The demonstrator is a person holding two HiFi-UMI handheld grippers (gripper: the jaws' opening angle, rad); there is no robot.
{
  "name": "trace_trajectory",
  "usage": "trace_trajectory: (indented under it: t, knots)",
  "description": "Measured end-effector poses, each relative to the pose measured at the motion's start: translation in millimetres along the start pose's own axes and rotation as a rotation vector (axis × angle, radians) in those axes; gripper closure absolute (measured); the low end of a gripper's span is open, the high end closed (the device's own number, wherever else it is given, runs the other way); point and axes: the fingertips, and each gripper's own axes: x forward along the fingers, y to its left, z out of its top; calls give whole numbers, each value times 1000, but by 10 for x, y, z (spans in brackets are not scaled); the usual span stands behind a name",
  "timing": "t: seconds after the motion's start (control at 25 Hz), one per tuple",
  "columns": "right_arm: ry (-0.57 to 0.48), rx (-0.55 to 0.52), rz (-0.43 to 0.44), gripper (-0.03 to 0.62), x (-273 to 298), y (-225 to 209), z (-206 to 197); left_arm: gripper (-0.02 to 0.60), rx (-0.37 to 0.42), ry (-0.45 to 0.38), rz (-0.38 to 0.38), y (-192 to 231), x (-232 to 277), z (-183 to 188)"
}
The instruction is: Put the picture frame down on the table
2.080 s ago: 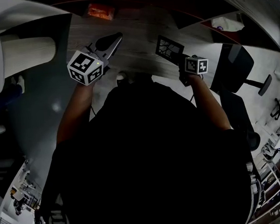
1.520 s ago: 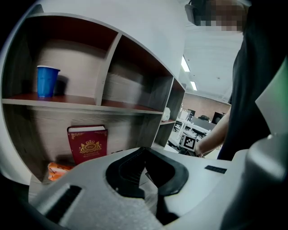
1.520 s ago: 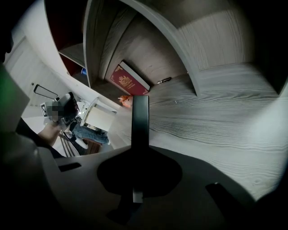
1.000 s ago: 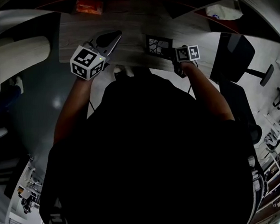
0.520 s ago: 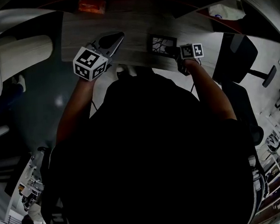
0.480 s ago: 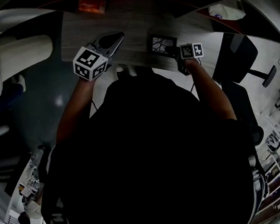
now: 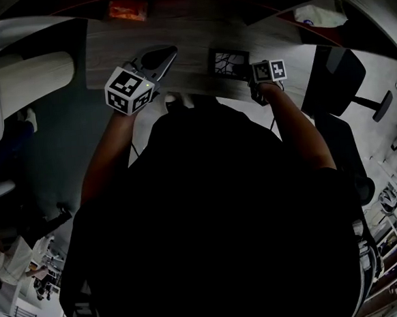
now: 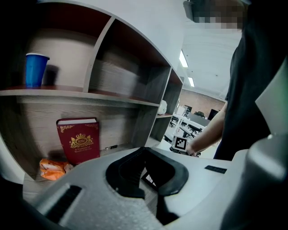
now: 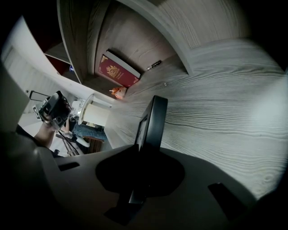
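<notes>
The picture frame (image 7: pixel 228 61), black with a pale cracked-looking pattern, lies face up on the grey wood table (image 7: pixel 189 39) near its front edge. In the right gripper view the picture frame (image 9: pixel 155 117) shows edge-on, its back toward the table (image 9: pixel 225 103). My right gripper (image 7: pixel 247 70) sits at the frame's right edge. Its jaws have just been opening, and the frame's edge still stands between the jaws of the right gripper (image 9: pixel 145 152) with a dark gap around it. My left gripper (image 7: pixel 168 53) hovers to the left, shut and empty. The left gripper (image 8: pixel 145 149) faces the shelves.
A shelf unit rises behind the table, holding a red book (image 8: pixel 78 140), an orange packet (image 8: pixel 51 168) and a blue cup (image 8: pixel 35 69). A pen (image 9: pixel 153 65) lies near the shelf. A black office chair (image 7: pixel 333 86) stands to the right of the table.
The frame came down from a tilted hold in the air and shifted left onto the table. The right gripper followed it. The left gripper stayed where it was.
</notes>
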Motion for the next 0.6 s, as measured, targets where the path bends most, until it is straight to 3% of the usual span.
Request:
trace_trajectory:
  t: [0.6]
  knots:
    - [3,-27,-32,516,9,-101,39,565,-11,4,-3,10,52,-16]
